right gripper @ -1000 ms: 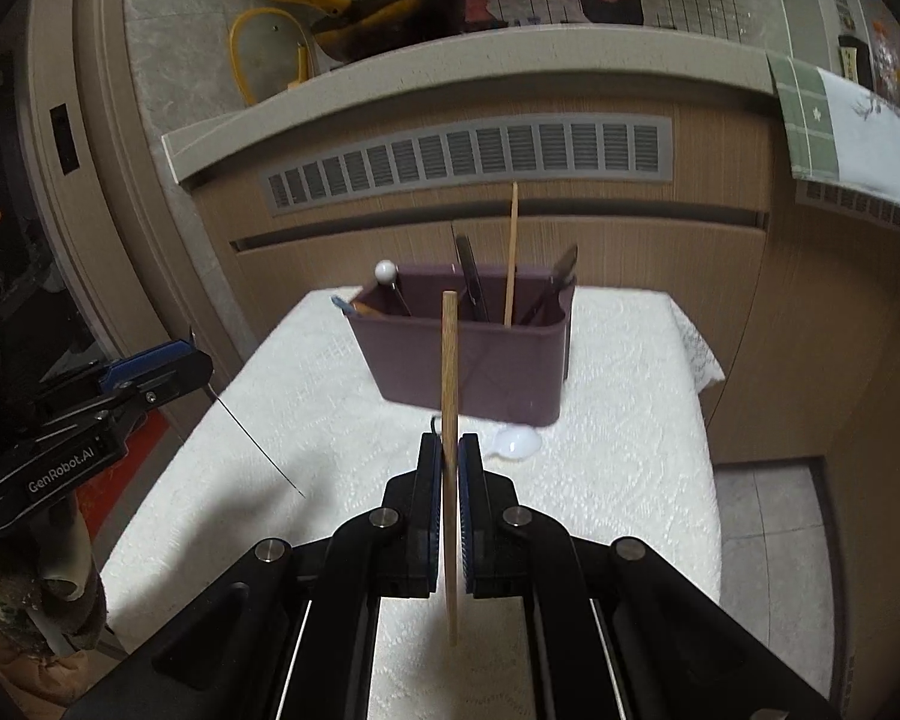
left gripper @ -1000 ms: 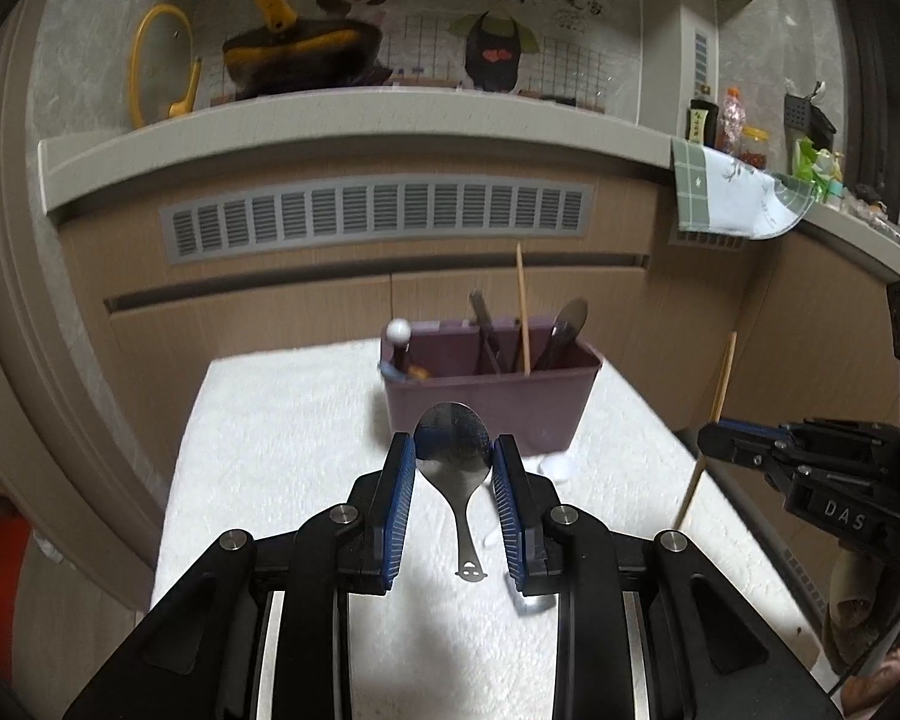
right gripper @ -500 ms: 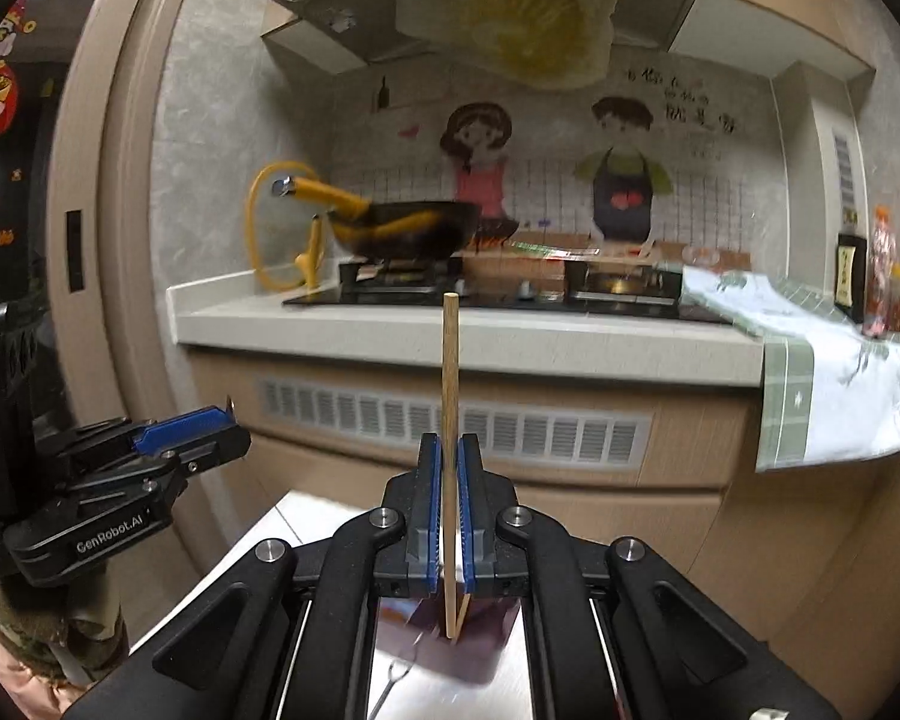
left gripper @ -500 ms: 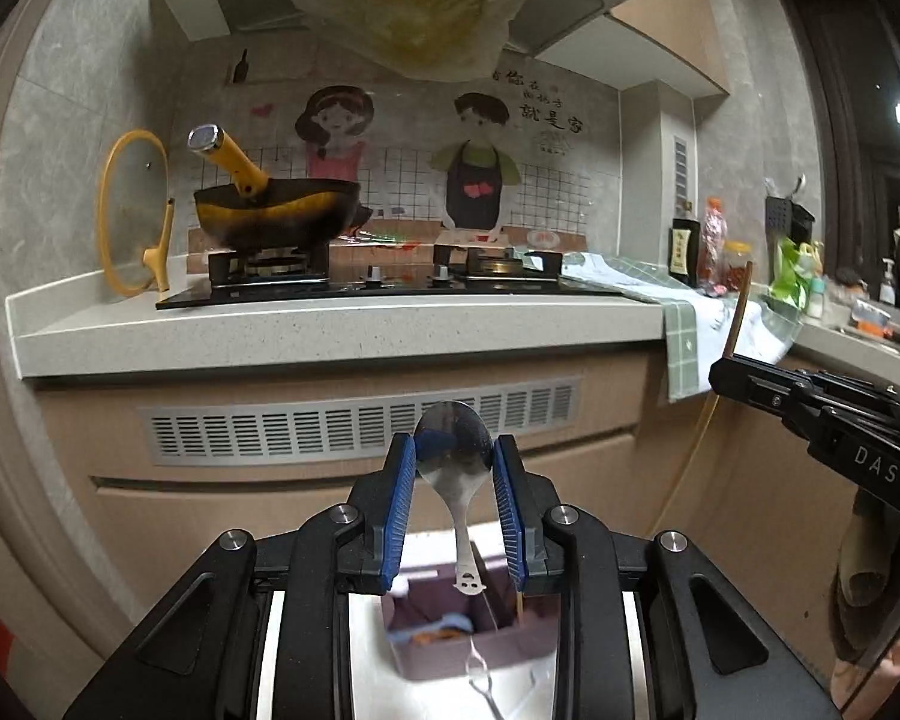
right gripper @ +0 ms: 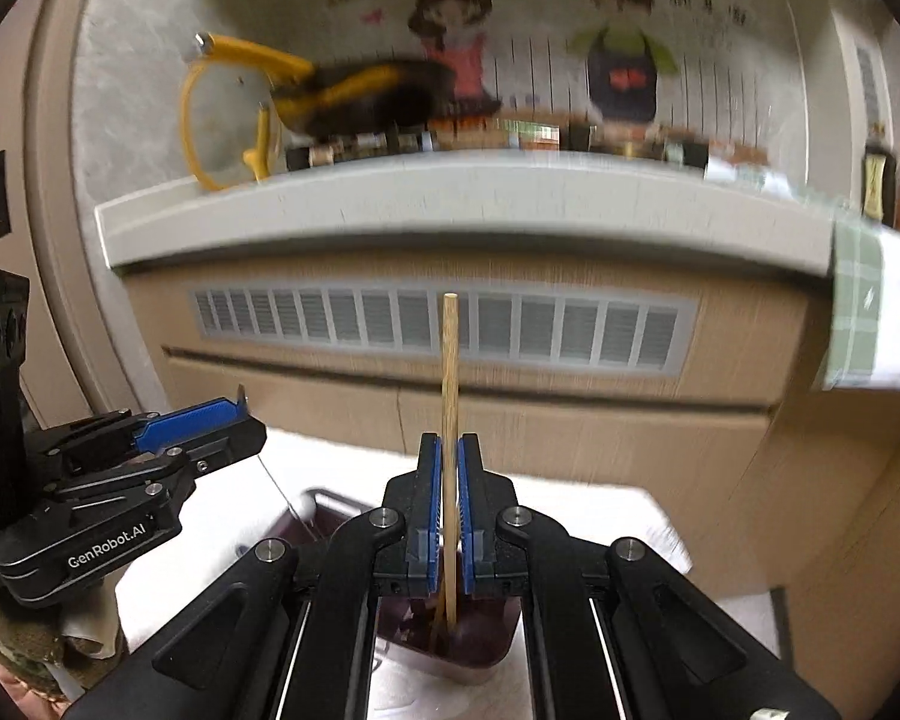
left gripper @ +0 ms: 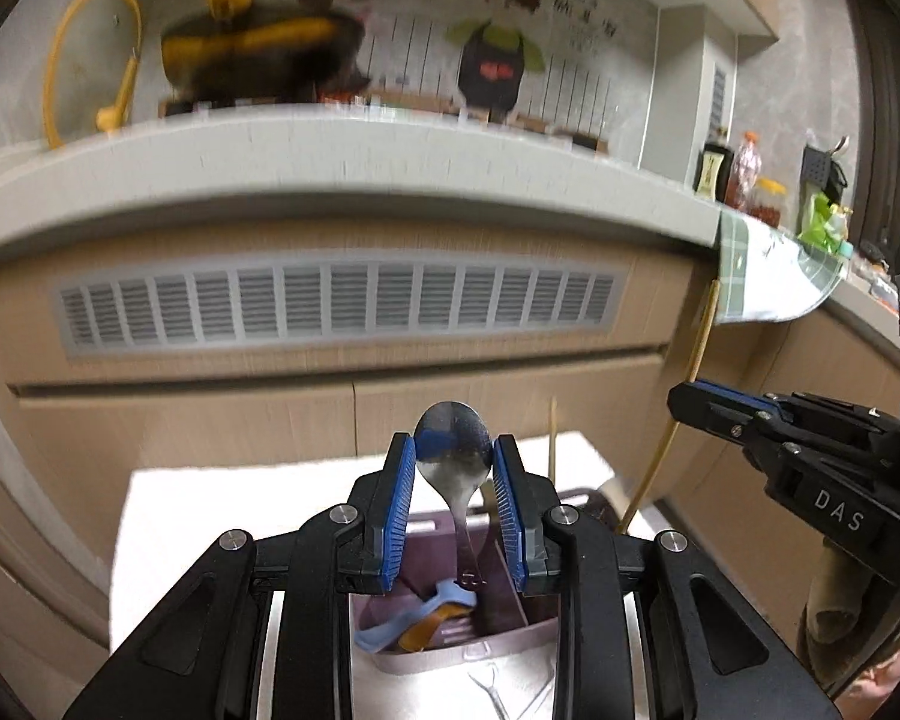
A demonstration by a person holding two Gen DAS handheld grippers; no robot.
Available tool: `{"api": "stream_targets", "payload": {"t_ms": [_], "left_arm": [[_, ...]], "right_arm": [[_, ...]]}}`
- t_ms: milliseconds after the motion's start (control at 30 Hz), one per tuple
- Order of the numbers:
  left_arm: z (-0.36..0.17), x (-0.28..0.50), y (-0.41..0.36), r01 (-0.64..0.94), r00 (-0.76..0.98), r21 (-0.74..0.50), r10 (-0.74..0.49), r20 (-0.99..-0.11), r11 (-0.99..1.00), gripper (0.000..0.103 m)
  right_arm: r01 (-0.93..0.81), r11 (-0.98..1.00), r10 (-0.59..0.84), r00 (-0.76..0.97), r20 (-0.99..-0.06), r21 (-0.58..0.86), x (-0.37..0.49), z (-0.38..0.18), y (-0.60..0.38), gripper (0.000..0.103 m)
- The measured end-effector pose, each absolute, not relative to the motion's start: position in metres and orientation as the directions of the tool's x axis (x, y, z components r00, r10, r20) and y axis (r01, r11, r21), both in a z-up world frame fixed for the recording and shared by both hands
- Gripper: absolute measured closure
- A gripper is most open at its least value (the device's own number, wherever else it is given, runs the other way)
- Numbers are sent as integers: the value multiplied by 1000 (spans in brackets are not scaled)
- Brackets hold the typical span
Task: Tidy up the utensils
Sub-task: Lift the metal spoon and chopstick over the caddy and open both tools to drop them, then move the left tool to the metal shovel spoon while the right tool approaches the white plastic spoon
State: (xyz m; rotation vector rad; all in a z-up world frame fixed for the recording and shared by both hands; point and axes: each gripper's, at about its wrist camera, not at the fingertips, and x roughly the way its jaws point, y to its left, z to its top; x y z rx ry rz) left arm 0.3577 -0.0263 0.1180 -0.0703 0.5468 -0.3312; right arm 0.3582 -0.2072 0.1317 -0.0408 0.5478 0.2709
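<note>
My left gripper (left gripper: 453, 468) is shut on a metal spoon (left gripper: 453, 456), bowl up, with its handle hanging down over the purple utensil holder (left gripper: 450, 630). A light blue utensil (left gripper: 414, 618) and a wooden one lie inside the holder. My right gripper (right gripper: 450, 468) is shut on a wooden chopstick (right gripper: 450, 372), held upright, its lower end over the purple holder (right gripper: 468, 636). The right gripper shows at the right in the left wrist view (left gripper: 699, 405), the left gripper at the left in the right wrist view (right gripper: 237, 414).
The holder stands on a white cloth-covered table (left gripper: 222, 510). Behind it is a wooden cabinet with a grey vent (left gripper: 342, 306) under a grey counter (left gripper: 330, 150). A yellow-handled pan (left gripper: 252, 54) and a hanging towel (left gripper: 768, 282) are on the counter.
Both grippers have tilted back down, so the table and holder are in view again below the spoon and chopstick. Both grips are unchanged.
</note>
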Motion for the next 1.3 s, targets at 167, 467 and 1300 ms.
{"api": "stream_targets", "payload": {"t_ms": [167,467,1300], "left_arm": [[93,370,-32,289,757,-179,-339,-559,941,66],[82,334,-39,326,758,-122,-336,-559,937,48],[-44,259,-8,150,541,-153,-211,-814,977,31]], "right_arm": [[-283,958,254,750,-611,51,377,99,-206,89],[-275,961,203,755,-623,-20,343,68,-206,35],[-126,991,31,555,-832,-48,309,-70,-214,35]]}}
